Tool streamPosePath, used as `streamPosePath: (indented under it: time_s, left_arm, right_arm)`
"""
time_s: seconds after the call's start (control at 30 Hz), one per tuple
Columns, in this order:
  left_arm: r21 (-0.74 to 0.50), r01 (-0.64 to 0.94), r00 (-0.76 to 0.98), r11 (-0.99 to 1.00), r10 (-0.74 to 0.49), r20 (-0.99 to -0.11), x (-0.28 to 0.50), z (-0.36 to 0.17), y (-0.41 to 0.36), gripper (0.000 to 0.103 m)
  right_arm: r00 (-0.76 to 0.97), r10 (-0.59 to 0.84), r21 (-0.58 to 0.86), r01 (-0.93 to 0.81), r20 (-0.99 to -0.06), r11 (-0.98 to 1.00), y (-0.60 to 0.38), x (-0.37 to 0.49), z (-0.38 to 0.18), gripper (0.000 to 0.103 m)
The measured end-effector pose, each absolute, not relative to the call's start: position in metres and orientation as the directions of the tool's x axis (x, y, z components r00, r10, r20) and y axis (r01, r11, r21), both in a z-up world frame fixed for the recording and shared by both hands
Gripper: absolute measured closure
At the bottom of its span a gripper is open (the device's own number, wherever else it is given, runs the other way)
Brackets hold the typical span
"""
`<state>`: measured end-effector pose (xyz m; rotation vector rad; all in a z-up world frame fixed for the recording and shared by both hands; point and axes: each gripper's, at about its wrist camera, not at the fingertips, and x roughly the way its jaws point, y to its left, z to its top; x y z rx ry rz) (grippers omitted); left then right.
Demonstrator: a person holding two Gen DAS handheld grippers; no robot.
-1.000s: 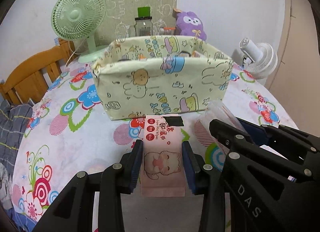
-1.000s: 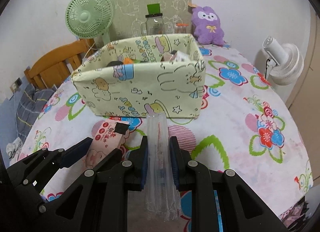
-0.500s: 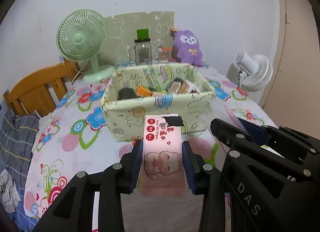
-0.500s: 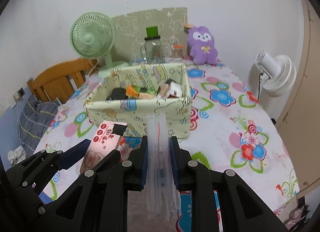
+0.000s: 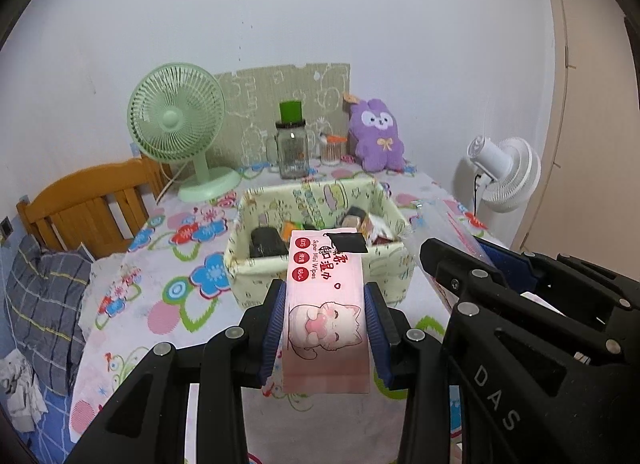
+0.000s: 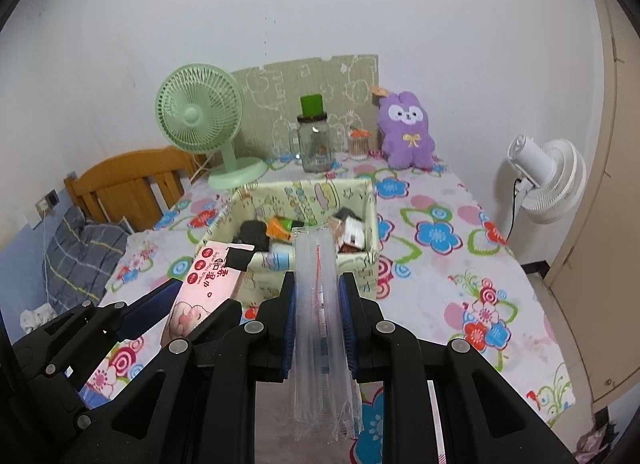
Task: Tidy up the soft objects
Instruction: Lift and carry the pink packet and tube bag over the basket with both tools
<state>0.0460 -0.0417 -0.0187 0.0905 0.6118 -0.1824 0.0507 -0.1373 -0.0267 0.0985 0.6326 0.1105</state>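
Note:
My left gripper (image 5: pixel 325 296) is shut on a pink pack of wet wipes (image 5: pixel 326 304) with a cat picture, held in the air above the table. My right gripper (image 6: pixel 319 292) is shut on a clear plastic packet (image 6: pixel 318 304) with thin sticks inside, also lifted. Both hang just in front of and above the cream cartoon-print fabric box (image 5: pixel 256 264), also seen in the right wrist view (image 6: pixel 360 264); it holds several small items. The wipes pack (image 6: pixel 208 292) shows at the left of the right wrist view, and the right gripper's body (image 5: pixel 520 304) at the right of the left wrist view.
A flowered cloth covers the table (image 6: pixel 460 264). At the back stand a green fan (image 5: pixel 176 131), a glass jar with a green lid (image 5: pixel 291 151), a small pot (image 5: pixel 332 149) and a purple plush toy (image 5: pixel 378 135). A white fan (image 5: pixel 504 173) is right; a wooden chair (image 5: pixel 92 207) left.
Both grippers have risen with their packs. The fabric box now looks smaller and lower, and its inside has come into view.

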Motion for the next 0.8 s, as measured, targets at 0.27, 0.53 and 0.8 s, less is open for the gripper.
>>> streamPosePath:
  time_s: [0.27,0.53,0.8]
  left_arm:
    - [0.03,0.192,0.831,0.981,-0.146,-0.537,0.047,0.002,-0.039,0.064]
    - [0.025,0.188,0.844,0.982,-0.148,-0.515,0.054,0.014,-0.035,0.064]
    - [0.02,0.181,0.851,0.983,-0.147,-0.505,0.066,0.019,-0.034,0.064]
  right_arm:
    - [0.825,0.133,0.121,-0.079,-0.549,0.989,-0.136,0.052,-0.005,0.079]
    - [0.838,0.133,0.117,-0.084,-0.529,0.99,-0.132,0.061,0.008,0.079]
    - [0.841,0.138,0.119,-0.089,-0.522,0.989,-0.131,0.076,0.014,0.079]
